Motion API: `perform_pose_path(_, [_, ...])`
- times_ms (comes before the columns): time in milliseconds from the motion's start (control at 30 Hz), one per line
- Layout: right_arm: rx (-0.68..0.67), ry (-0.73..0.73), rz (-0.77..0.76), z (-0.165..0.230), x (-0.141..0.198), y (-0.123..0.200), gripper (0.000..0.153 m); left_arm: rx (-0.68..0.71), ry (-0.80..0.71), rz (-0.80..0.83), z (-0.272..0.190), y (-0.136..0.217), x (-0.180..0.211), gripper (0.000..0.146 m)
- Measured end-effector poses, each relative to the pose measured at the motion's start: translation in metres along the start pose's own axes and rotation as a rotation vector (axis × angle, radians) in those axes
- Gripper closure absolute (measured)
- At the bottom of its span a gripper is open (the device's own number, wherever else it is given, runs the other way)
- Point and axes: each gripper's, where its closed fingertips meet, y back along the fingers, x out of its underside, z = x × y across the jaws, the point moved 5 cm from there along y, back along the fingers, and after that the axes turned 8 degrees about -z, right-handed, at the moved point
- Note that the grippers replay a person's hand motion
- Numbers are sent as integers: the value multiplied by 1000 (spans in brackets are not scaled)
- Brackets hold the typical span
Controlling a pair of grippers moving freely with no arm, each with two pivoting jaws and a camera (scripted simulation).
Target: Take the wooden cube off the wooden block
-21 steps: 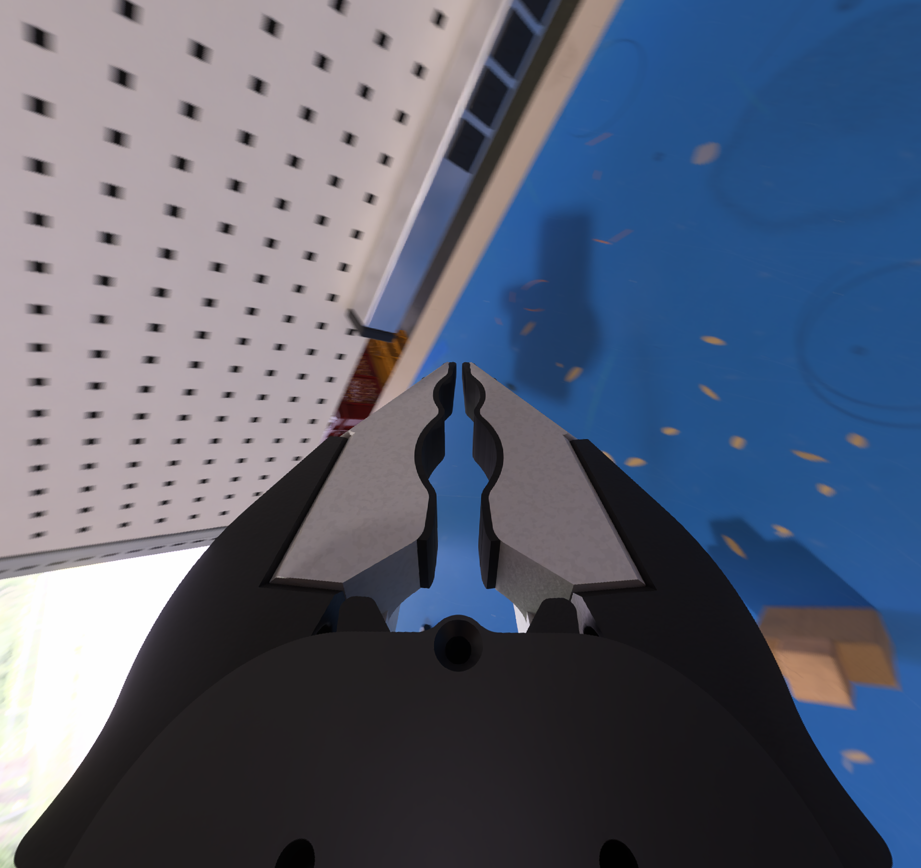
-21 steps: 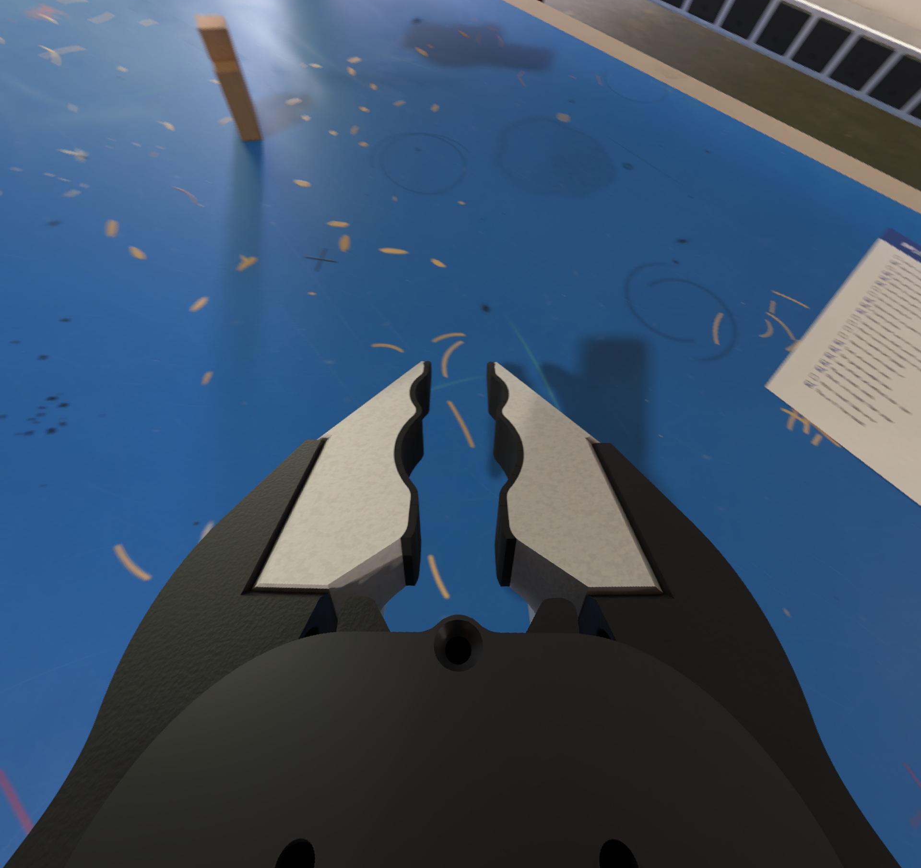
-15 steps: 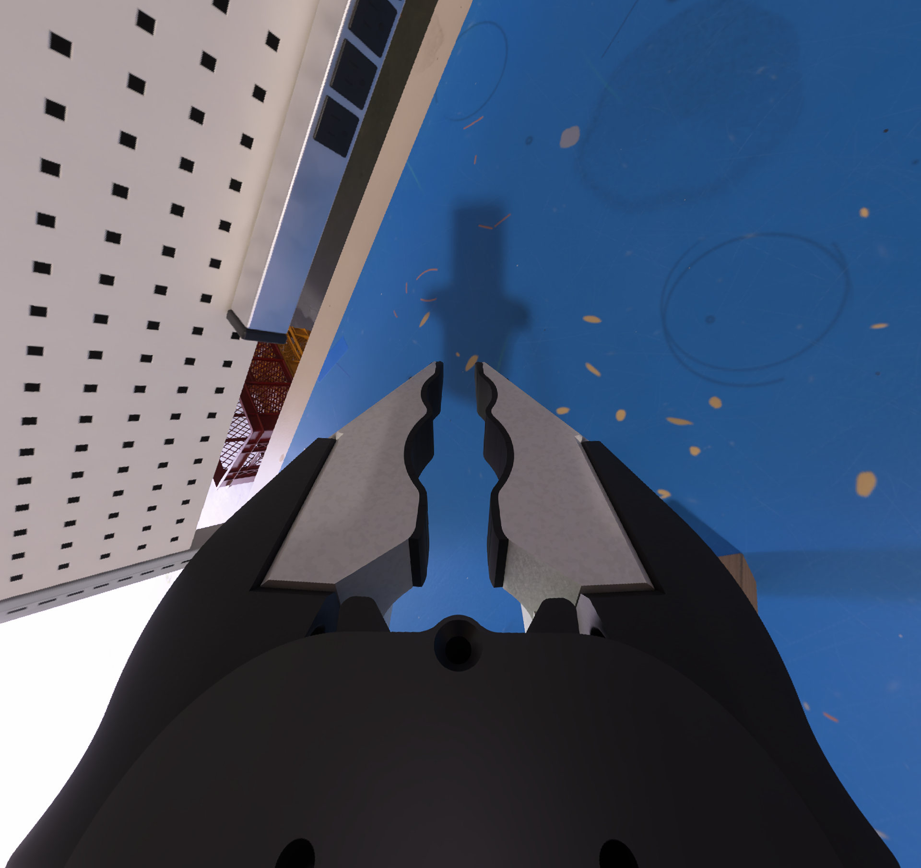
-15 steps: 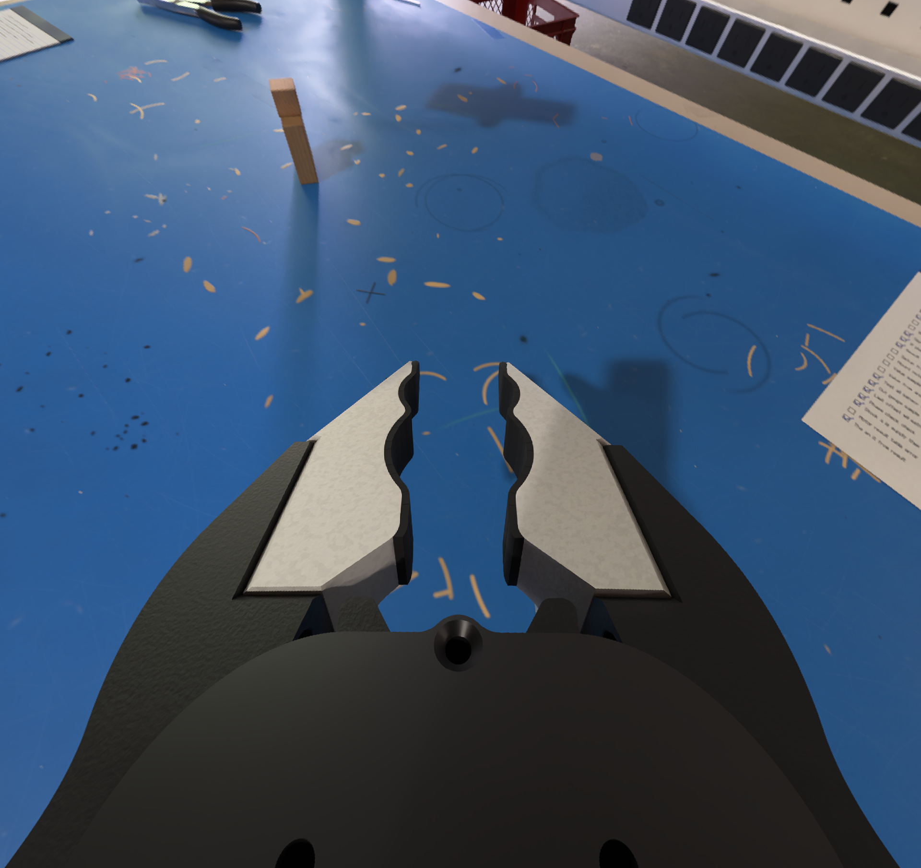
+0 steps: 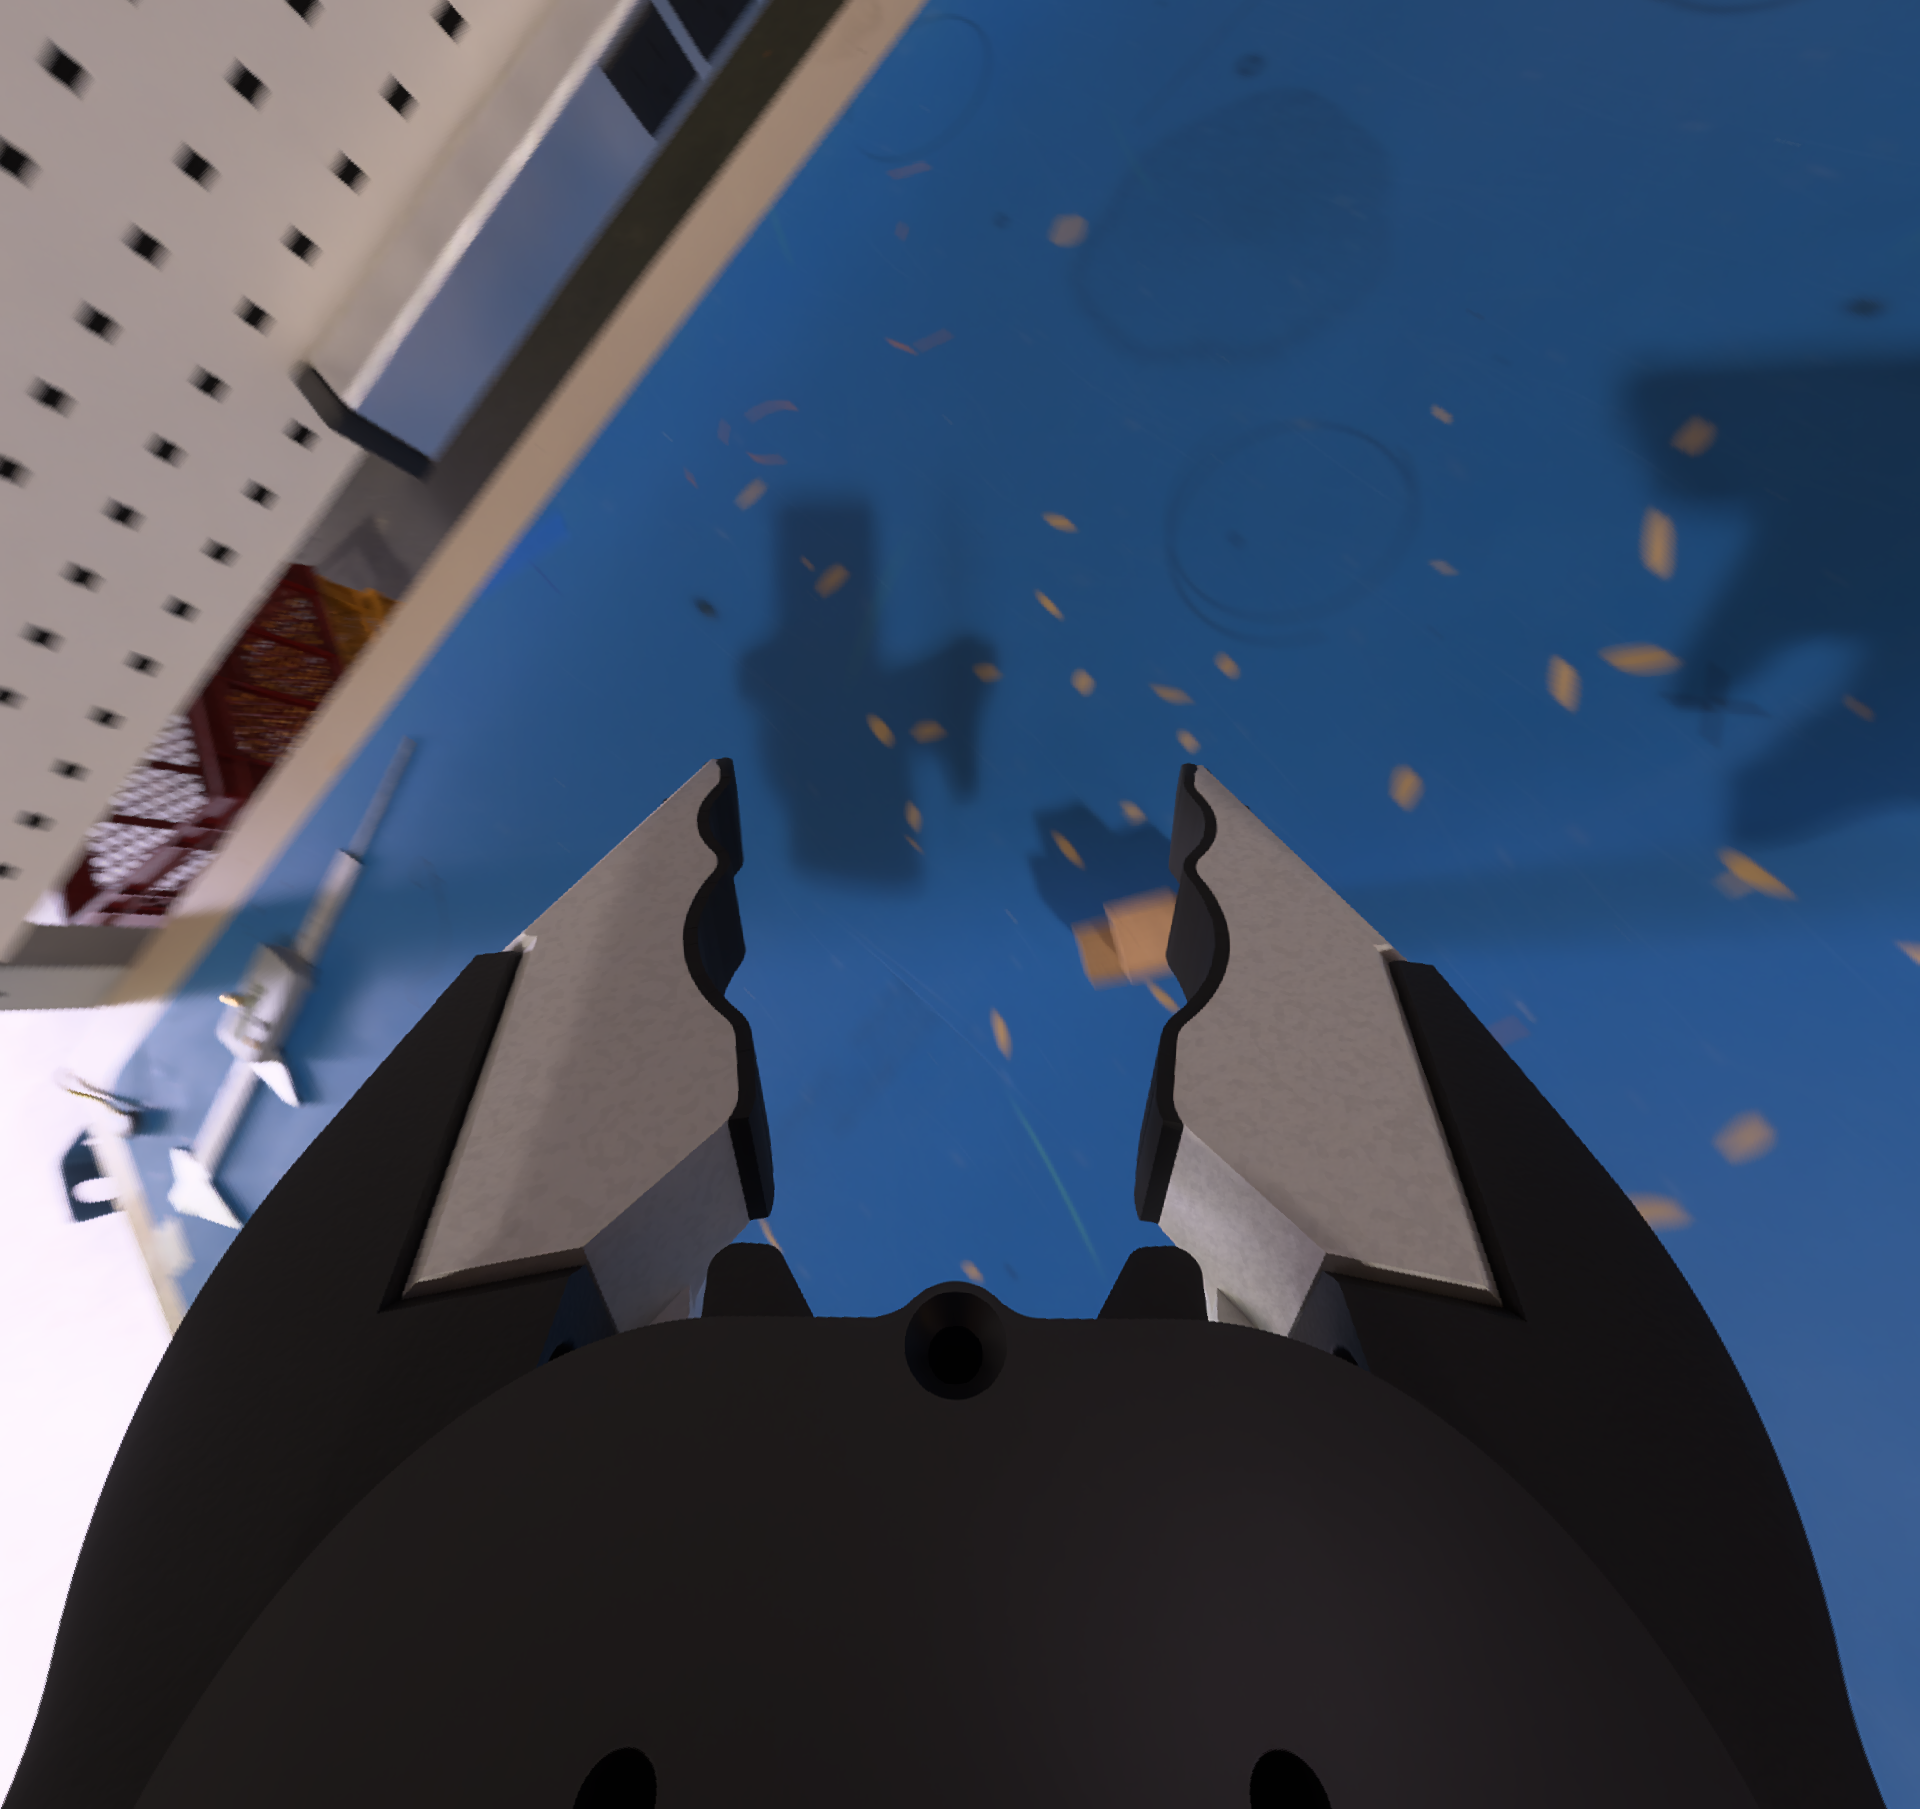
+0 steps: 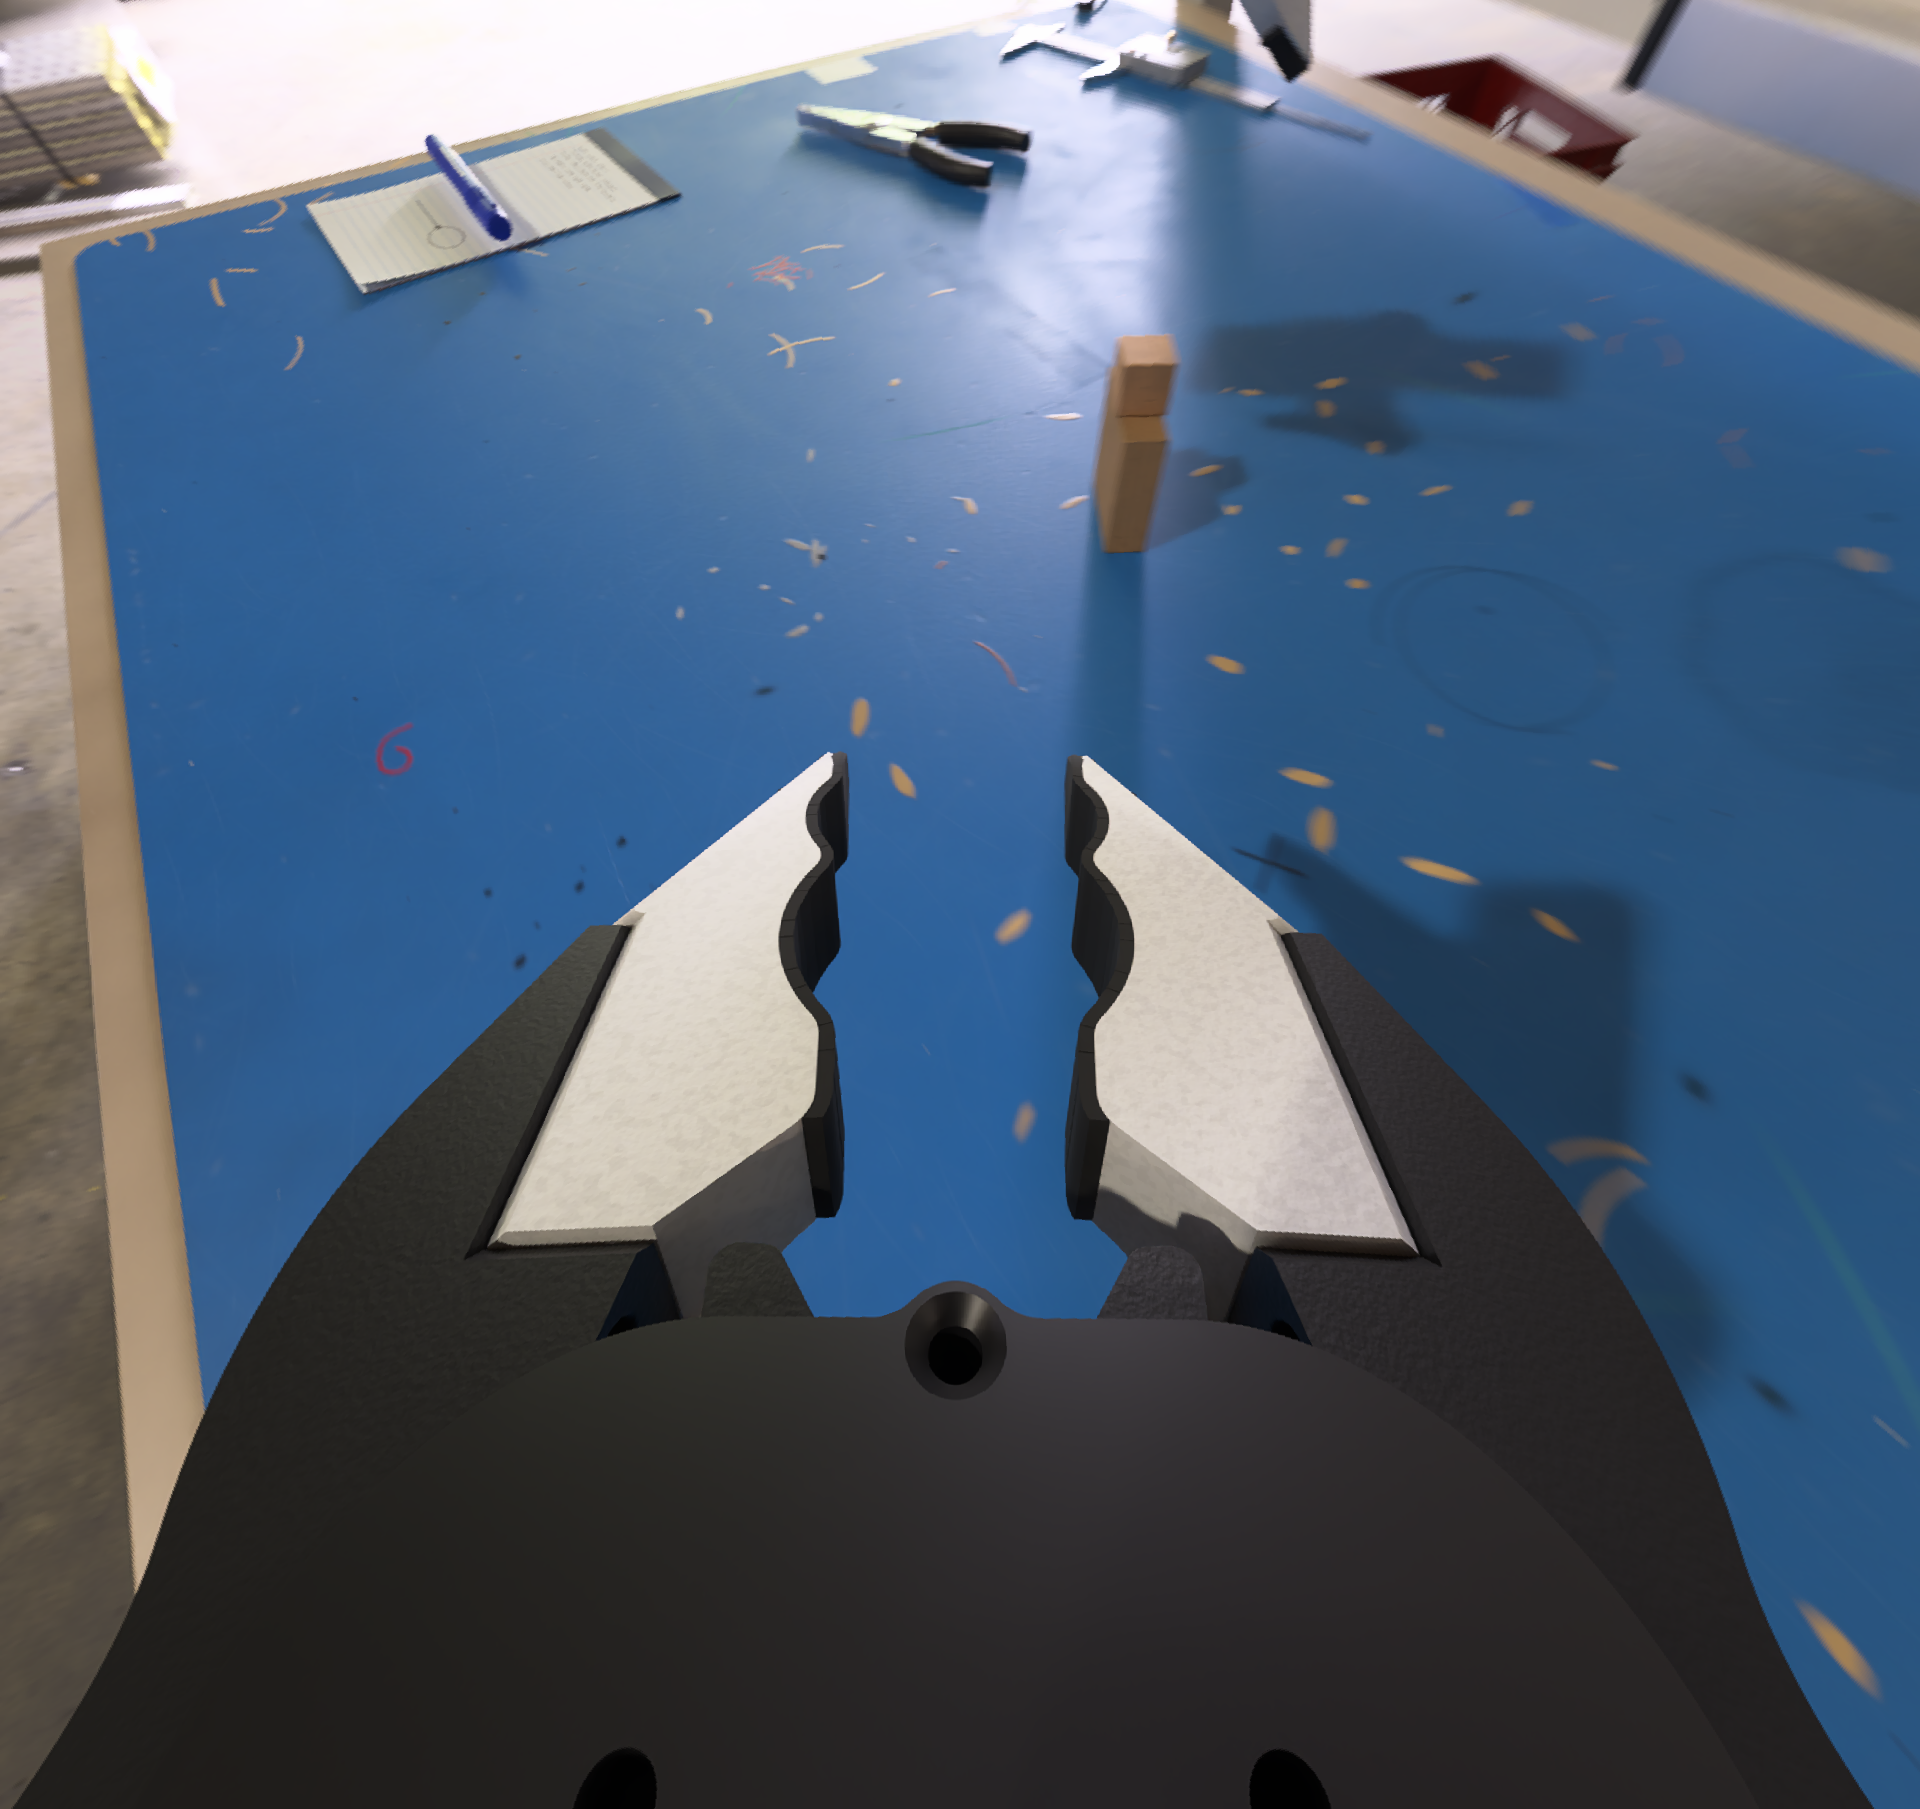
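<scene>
Two tools (both empty), one wooden cube (image 6: 1144,374)

A workshop: pegboard wall (image 5: 156,201), blue bench mat (image 6: 520,564), pliers (image 6: 914,144), caliper (image 6: 1143,60), wood shavings (image 6: 1439,869).

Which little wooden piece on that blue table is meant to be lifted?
Start at the blue table and find the tall wooden block standing upright right of centre, nearer than the pliers. The wooden cube sits on its top, the only piece resting off the tabletop.
</scene>
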Motion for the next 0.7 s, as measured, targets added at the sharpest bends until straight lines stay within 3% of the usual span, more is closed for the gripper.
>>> perform_pose_path(100, [-61,-35,31,8,1,-53,104,51,40,-39,-28,41,50,60])
perform_pose_path(200, [-18,-39,50,-11,-7,-112,100,96,116,-70,-60,61,103,73])
perform_pose_path(267, [35,-25,37,-32,-19,-150,97,135,190,-59,-77,65,139,81])
perform_pose_path(433, [79,72,130,-67,-34,-225,103,203,398,9,-98,60,209,77])
perform_pose_path(500, [41,115,222,-70,-30,-237,126,215,452,-3,-100,58,222,77])
perform_pose_path(533, [33,134,225,-70,-29,-238,131,211,472,-21,-99,57,226,79])
perform_pose_path(700, [43,266,63,-62,-14,-207,131,239,576,-143,-94,52,224,78])
